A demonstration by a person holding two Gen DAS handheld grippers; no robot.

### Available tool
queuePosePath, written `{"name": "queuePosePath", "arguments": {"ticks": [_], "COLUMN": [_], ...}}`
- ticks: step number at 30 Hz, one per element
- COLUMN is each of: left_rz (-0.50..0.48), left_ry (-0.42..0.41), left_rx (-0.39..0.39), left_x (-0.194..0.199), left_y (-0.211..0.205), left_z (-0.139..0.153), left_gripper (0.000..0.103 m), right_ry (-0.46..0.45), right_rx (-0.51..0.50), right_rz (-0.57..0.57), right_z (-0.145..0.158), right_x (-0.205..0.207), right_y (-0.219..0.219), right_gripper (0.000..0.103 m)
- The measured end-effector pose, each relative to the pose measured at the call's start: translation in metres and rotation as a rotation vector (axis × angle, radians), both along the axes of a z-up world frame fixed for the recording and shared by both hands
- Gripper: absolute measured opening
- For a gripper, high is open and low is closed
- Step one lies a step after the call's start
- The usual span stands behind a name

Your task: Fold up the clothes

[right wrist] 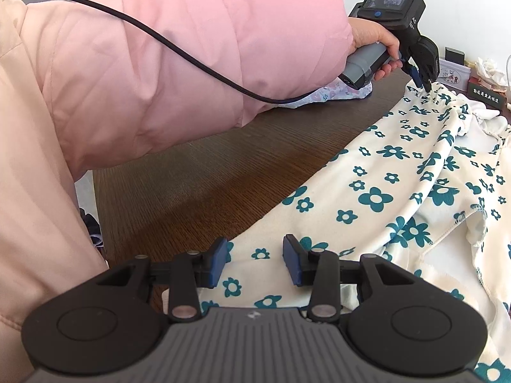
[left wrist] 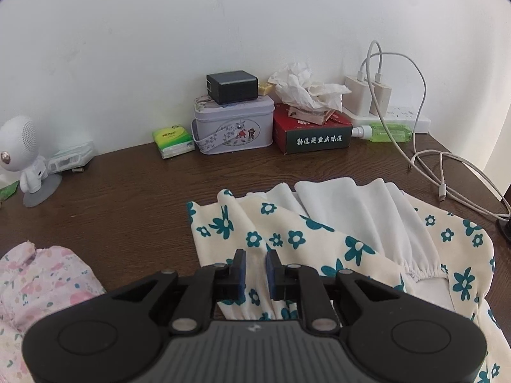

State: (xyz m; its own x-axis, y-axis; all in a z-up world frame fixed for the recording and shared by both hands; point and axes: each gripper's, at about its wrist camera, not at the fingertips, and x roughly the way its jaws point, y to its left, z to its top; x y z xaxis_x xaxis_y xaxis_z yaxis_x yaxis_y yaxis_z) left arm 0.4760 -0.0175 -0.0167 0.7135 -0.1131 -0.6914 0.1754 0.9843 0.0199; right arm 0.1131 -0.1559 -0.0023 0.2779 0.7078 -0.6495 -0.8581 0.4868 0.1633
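The cream garment with teal flowers [left wrist: 287,239] lies rumpled on the dark wooden table [left wrist: 127,191], its near end cut off below both cameras. At its far edge the left gripper [left wrist: 255,274] stands with jaws slightly parted around a raised fold, though whether the pads press it is hard to tell. At the garment's near hem the right gripper [right wrist: 255,261] gapes, cloth lying loose beneath it.

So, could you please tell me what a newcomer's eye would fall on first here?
The cream garment with teal flowers sprawls across the dark wooden table, its white lining showing. A pink puffy sleeve fills the right wrist view, reaching to the left hand-held gripper at the garment's far edge.
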Motion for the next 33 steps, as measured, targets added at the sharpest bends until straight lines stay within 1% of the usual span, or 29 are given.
{"name": "queuePosePath", "arguments": {"ticks": [1,3,4,6,7,8,9,11,13,14,15,17,18,20,22,26,29,31,33], "left_rz": [0.007,0.009,0.005,-0.006,-0.009,-0.013,-0.019,-0.036,-0.061,-0.072,-0.083,-0.101,-0.108,-0.125,-0.143,-0.191,-0.222,-0.231,-0.237], "left_ry": [-0.008,-0.042,-0.054,-0.07,-0.08,-0.096,-0.113,-0.148,-0.174,-0.185,-0.196,-0.216,-0.224,-0.237,-0.239,-0.229,-0.217,-0.205,-0.19], "left_rx": [-0.003,-0.002,0.002,0.001,-0.001,-0.004,-0.004,-0.001,0.002,0.001,0.001,-0.005,-0.01,-0.036,-0.056,-0.076,-0.099,-0.106,-0.115], "left_x": [-0.004,-0.018,-0.024,-0.04,-0.048,-0.058,-0.067,-0.09,-0.115,-0.128,-0.141,-0.168,-0.182,-0.21,-0.238,-0.29,-0.323,-0.336,-0.344], "left_y": [0.001,0.003,0.004,0.004,0.004,0.005,0.005,0.004,0.003,0.002,0.002,0.001,0.002,0.002,0.003,0.0,0.0,0.0,0.0], "left_z": [0.005,0.014,0.019,0.028,0.032,0.037,0.041,0.049,0.055,0.058,0.06,0.065,0.067,0.071,0.071,0.064,0.055,0.05,0.045], "left_gripper": [0.037,0.047,0.05,0.062,0.073,0.083,0.086,0.093,0.096,0.096,0.096,0.096,0.096,0.098,0.103,0.103,0.103,0.103,0.103], "right_ry": [0.0,0.0,-0.002,-0.005,-0.005,-0.005,-0.008,-0.026,-0.051,-0.058,-0.063,-0.071,-0.075,-0.084,-0.078,-0.058,-0.066,-0.07,-0.056], "right_rx": [0.001,0.003,0.002,0.006,0.013,0.02,0.03,0.057,0.079,0.091,0.103,0.126,0.131,0.142,0.146,0.166,0.185,0.197,0.207], "right_rz": [0.0,0.0,0.001,0.0,-0.006,-0.012,-0.02,-0.041,-0.063,-0.074,-0.087,-0.119,-0.135,-0.166,-0.199,-0.278,-0.335,-0.376,-0.431], "right_z": [0.0,0.0,0.0,0.0,0.001,0.003,0.004,0.01,0.016,0.019,0.021,0.026,0.028,0.031,0.033,0.033,0.033,0.033,0.03], "right_x": [0.0,0.0,0.0,-0.001,-0.002,-0.002,-0.003,-0.007,-0.012,-0.014,-0.017,-0.023,-0.027,-0.034,-0.04,-0.054,-0.063,-0.069,-0.068], "right_y": [0.0,0.0,0.001,0.002,0.002,0.001,0.0,-0.003,-0.006,-0.007,-0.009,-0.014,-0.016,-0.022,-0.027,-0.039,-0.051,-0.06,-0.071], "right_gripper": [0.041,0.044,0.045,0.046,0.047,0.049,0.057,0.068,0.07,0.074,0.08,0.085,0.093,0.103,0.103,0.103,0.103,0.103,0.103]}}
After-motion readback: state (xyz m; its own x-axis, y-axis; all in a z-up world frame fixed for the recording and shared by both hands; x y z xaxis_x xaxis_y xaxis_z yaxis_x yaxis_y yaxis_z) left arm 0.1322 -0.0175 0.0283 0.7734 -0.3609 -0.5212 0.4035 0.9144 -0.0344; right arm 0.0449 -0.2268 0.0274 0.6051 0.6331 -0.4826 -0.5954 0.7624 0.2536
